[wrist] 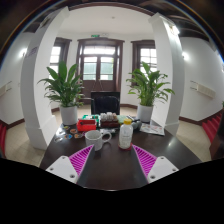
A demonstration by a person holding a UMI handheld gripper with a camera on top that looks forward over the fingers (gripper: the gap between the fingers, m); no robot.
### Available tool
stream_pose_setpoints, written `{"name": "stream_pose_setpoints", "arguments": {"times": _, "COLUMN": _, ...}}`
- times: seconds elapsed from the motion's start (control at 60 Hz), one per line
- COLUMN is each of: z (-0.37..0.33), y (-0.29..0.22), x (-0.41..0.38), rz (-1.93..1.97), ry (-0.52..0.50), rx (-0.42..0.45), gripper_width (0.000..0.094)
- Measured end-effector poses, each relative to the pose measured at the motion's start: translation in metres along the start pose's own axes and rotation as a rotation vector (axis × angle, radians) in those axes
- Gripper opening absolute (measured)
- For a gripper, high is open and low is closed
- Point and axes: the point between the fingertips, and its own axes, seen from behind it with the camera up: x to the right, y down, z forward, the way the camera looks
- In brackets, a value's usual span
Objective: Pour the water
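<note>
A white mug (94, 139) with its handle to the right stands on the dark round table (112, 168), just beyond my left finger. A pale translucent bottle or cup (126, 136) stands upright to its right, beyond my right finger. My gripper (112, 160) is open and empty, its two magenta pads (80, 158) spread wide over the bare tabletop, short of both vessels. Nothing is between the fingers.
Small colourful items (104, 122) clutter the table's far side. A dark chair back (105, 102) stands behind the table. Two potted plants (66, 92) (149, 88) flank it in white pots, with white pillars and a windowed door behind.
</note>
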Motion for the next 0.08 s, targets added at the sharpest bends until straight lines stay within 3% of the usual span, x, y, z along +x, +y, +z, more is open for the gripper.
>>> {"name": "stream_pose_setpoints", "arguments": {"times": 0.083, "z": -0.003, "y": 0.0025, "x": -0.0021, "rz": -0.008, "ry": -0.009, "rx": -0.004, "gripper_width": 0.0733}}
